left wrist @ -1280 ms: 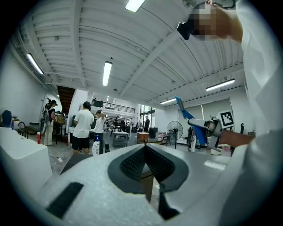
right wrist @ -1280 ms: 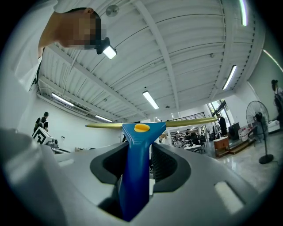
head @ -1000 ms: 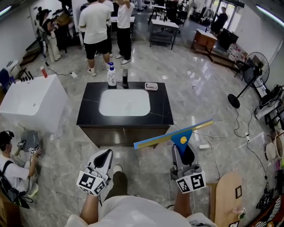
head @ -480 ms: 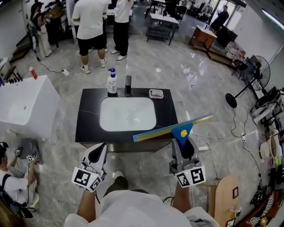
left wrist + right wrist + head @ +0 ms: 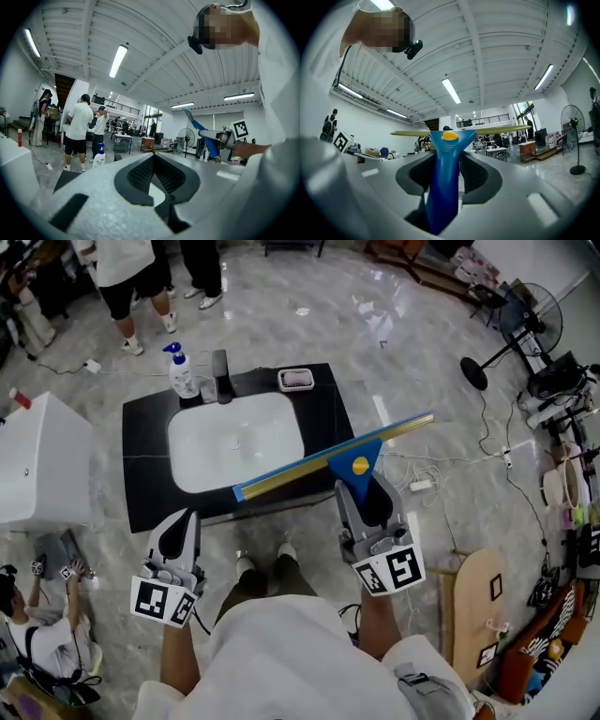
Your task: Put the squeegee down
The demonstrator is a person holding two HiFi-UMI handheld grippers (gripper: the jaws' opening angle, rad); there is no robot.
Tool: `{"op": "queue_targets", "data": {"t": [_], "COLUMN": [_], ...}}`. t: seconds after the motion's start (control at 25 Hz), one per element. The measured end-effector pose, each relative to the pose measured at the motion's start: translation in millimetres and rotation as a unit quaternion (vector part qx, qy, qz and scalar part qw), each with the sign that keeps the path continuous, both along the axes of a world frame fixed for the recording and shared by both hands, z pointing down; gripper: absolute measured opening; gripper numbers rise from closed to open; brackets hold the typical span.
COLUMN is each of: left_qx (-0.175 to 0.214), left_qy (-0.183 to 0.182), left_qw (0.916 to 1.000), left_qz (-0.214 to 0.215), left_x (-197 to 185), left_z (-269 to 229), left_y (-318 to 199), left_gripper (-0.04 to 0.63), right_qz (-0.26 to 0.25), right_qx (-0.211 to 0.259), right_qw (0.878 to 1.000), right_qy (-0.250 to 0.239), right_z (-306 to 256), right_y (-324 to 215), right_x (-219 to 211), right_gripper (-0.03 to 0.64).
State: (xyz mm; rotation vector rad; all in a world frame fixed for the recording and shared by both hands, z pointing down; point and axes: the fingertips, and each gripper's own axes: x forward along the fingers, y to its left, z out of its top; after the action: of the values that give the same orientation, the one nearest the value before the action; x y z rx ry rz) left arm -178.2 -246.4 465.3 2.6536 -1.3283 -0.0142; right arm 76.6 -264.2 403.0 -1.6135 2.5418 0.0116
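Observation:
The squeegee (image 5: 309, 465) has a blue handle with a yellow dot and a long blue-and-yellow blade. My right gripper (image 5: 364, 486) is shut on its handle (image 5: 444, 183) and holds it pointing forward, blade crosswise and tilted. In the head view the blade hangs over the front right part of the black counter (image 5: 145, 474), which has a white basin. My left gripper (image 5: 178, 518) is at the lower left, short of the counter's front edge. Its jaws (image 5: 152, 157) meet at the tips with nothing between them. The left gripper view catches the squeegee (image 5: 207, 138) off to the right.
A soap pump bottle (image 5: 181, 371), a faucet (image 5: 221, 376) and a soap dish (image 5: 295, 380) stand at the counter's back edge. A white tub (image 5: 37, 465) is at the left, with a seated person (image 5: 23, 620) below it. A wooden board (image 5: 473, 615), cables and a fan (image 5: 511, 320) are to the right.
Both grippers have come closer to the counter. The squeegee blade, earlier short of the counter's front, now hangs over its front right part. The grip is unchanged.

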Motion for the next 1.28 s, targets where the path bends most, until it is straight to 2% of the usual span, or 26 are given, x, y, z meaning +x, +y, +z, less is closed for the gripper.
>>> {"op": "queue_targets", "data": {"t": [0.2,0.48,0.64,0.8,1.0,1.12,1.28], "left_qx": [-0.003,-0.008,-0.009,-0.016,-0.018,-0.020,-0.021], "left_qy": [-0.006,-0.017,-0.019,-0.019,-0.021,-0.021,-0.021], "left_qw": [1.0000,0.9998,0.9996,0.9995,0.9991,0.9987,0.9981], "left_qz": [-0.005,-0.009,-0.017,-0.020,-0.031,-0.042,-0.053], "left_x": [33,55,60,65,67,63,61], "left_z": [-4,-9,-9,-3,0,1,3], "left_y": [-16,-37,-45,-49,-49,-48,-46], "left_gripper": [0.000,0.000,0.000,0.000,0.000,0.000,0.000], "right_qz": [-0.020,-0.034,-0.039,-0.037,-0.068,-0.086,-0.109], "right_qx": [0.000,-0.014,-0.020,-0.054,-0.126,-0.176,-0.220], "right_qw": [1.000,0.999,0.999,0.994,0.981,0.965,0.944], "right_qy": [-0.005,-0.001,0.030,0.084,0.134,0.174,0.221], "right_z": [0,7,17,55,135,185,238], "right_y": [-34,-64,-82,-98,-119,-127,-132], "right_x": [19,34,37,41,39,37,32], "right_gripper": [0.167,0.167,0.167,0.167,0.167,0.167,0.167]}}
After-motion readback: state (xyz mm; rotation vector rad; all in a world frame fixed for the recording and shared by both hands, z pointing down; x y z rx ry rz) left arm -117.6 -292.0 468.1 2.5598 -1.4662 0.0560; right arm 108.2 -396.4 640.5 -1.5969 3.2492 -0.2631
